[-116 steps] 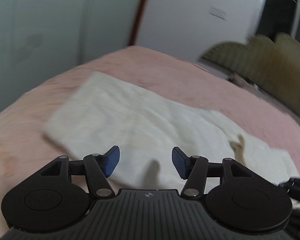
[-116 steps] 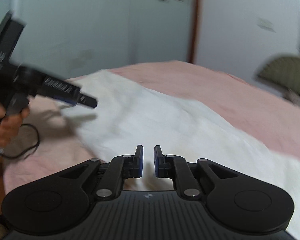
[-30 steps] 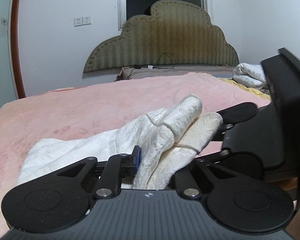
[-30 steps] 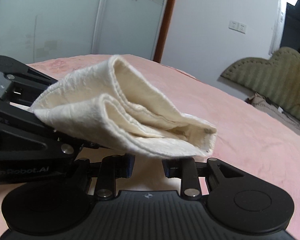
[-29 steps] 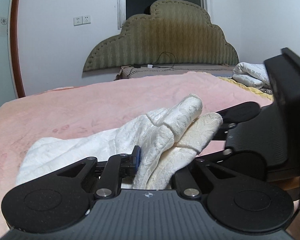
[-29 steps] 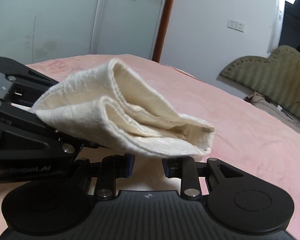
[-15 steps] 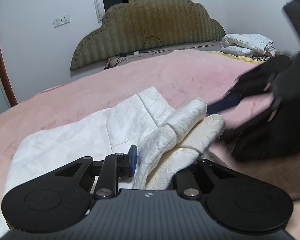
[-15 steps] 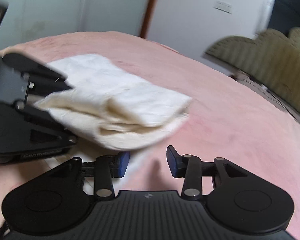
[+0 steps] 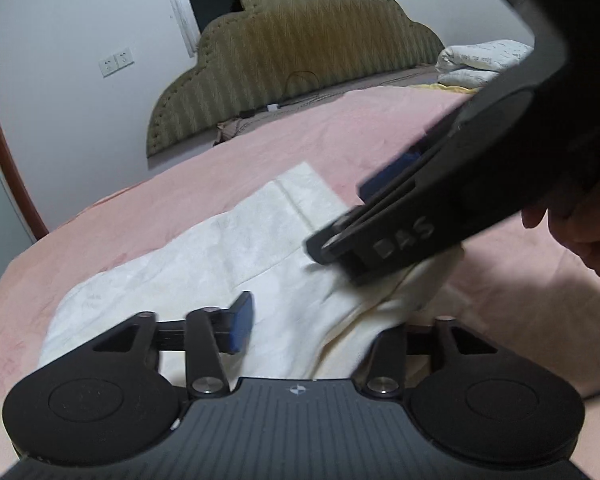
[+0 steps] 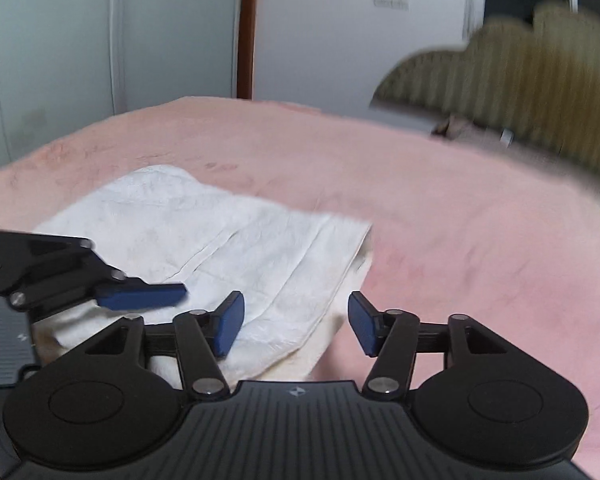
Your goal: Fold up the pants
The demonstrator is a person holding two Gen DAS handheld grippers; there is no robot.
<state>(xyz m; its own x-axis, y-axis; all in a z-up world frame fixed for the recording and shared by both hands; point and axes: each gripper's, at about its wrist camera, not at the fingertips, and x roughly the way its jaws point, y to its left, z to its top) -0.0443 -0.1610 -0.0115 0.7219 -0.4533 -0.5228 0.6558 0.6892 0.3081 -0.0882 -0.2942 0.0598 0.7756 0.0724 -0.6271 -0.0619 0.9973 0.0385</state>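
- Surface: a bed under a pink blanket (image 10: 440, 216) is being used as the work surface; an olive padded headboard (image 9: 300, 60) is being shown behind it, with folded bedding (image 9: 484, 60) at the far corner.
- Task item: cream pants (image 10: 220, 232) are being left lying on the blanket, folded over into a stacked rectangle, with one bunched edge nearest the tools.
- Left gripper (image 9: 312, 330): its jaws are being opened; cloth is being seen between them, but the pad on view is not being pressed on it.
- Right gripper (image 10: 296, 324): its jaws are being opened over the near corner, and nothing is being clamped.
- Risk: the bunched near edge is judged likely to be dragged open if a pad is being withdrawn while snagged in the cloth.
- Risk: the upper layer is judged liable to be slid askew, since the two tools are being worked close together above it.
- Risk: the uneven fold is judged likely to be carried into any further fold.
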